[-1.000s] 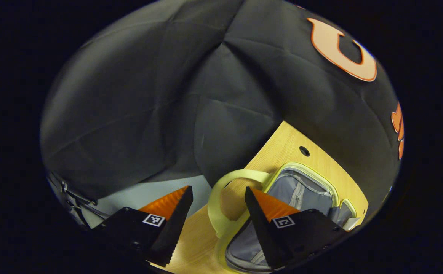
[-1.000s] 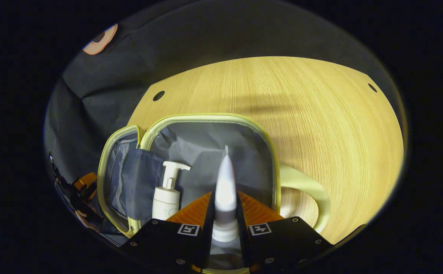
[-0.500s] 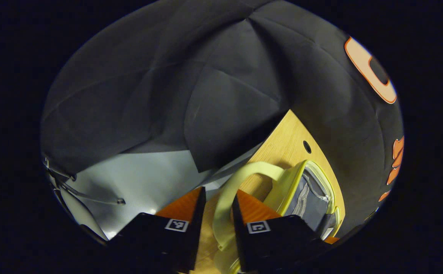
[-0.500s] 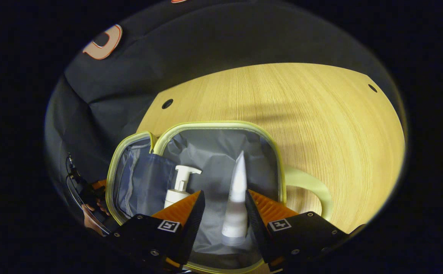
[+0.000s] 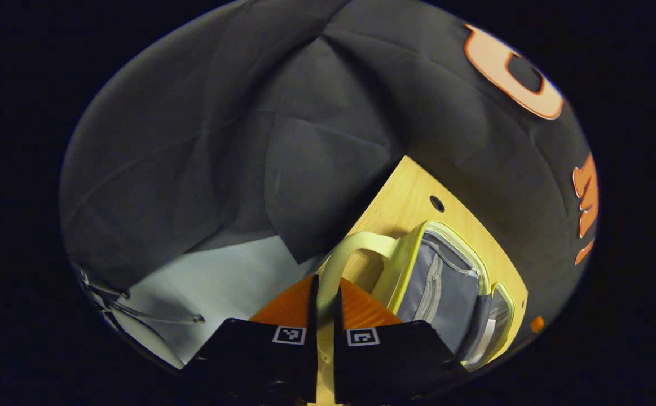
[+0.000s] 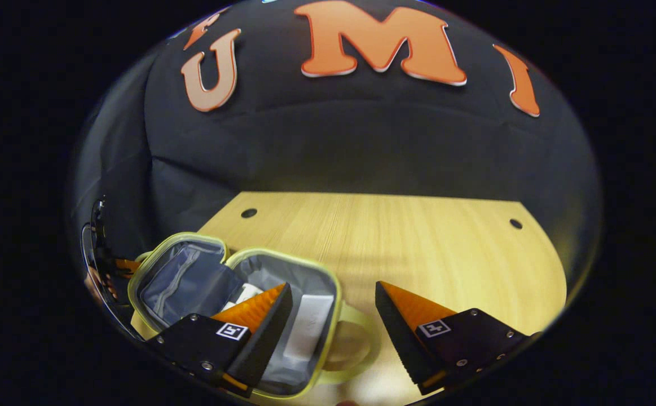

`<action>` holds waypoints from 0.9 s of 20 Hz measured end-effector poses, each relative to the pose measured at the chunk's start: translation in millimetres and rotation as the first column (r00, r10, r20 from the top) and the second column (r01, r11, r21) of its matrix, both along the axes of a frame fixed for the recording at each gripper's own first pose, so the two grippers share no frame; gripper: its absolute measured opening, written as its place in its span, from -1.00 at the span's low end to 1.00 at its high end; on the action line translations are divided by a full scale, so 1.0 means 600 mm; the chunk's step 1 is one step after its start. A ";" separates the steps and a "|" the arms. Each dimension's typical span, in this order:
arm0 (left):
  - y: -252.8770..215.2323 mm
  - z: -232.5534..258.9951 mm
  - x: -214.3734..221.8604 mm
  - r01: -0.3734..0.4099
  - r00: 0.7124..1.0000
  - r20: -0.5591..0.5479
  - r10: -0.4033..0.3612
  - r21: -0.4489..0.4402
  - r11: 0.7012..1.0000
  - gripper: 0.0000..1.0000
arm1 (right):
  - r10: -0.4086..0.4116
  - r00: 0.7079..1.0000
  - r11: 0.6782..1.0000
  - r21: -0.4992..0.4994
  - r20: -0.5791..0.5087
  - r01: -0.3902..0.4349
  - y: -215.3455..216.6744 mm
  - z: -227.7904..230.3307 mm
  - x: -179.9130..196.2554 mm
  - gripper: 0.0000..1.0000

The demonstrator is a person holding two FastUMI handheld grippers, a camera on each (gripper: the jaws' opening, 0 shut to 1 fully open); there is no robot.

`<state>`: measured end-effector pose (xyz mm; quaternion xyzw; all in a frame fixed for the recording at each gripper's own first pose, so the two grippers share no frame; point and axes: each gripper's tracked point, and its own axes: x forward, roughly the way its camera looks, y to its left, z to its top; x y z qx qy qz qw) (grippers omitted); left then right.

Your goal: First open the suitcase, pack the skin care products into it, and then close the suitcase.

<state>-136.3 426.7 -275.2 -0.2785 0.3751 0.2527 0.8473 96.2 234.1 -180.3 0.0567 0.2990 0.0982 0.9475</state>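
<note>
The left gripper (image 5: 323,293) has its jaws pinched tight on the pale yellow-green handle (image 5: 356,248) of the suitcase (image 5: 446,282), the strap squeezed flat between the two fingers and looping up and over toward the case. In the left gripper view the suitcase sits on the wooden table (image 5: 412,192) near the table's edge, its lid half tipped up, grey lining and a zipped pocket showing inside the yellow-green rim. Beyond the table edge lies pale floor (image 5: 220,282). Over in the right gripper view, the right gripper (image 6: 333,293) hangs above the table with its jaws spread wide, nothing between them. Below and to its left the suitcase lies open like a book, lid half on the left, deeper half on the right. A white tube (image 6: 308,327) lies flat in the deeper half, just beside the near finger, and a second white product (image 6: 244,293) peeks out partly hidden behind that finger; what kind it is cannot be told. The second handle (image 6: 356,344) curls out onto the table between the spread fingers. The table stretches bare beyond, with a small hole (image 6: 249,213) near a far corner.
</note>
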 end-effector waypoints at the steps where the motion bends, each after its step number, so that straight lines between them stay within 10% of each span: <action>1: -0.003 0.020 0.004 0.013 1.000 0.015 -0.014 0.034 0.999 -0.76 | -0.007 0.999 1.000 -0.016 0.042 0.008 -0.015 0.017 0.002 0.87; 10: -0.096 0.238 0.014 0.088 0.981 0.150 -0.126 0.240 0.967 -0.98 | 0.000 0.953 0.991 -0.126 0.304 0.040 -0.106 0.149 0.015 0.89; 18: -0.340 0.425 0.070 0.263 0.897 0.241 -0.372 0.385 0.884 -0.99 | -0.026 0.916 0.993 -0.096 0.401 0.070 -0.196 0.214 -0.001 0.92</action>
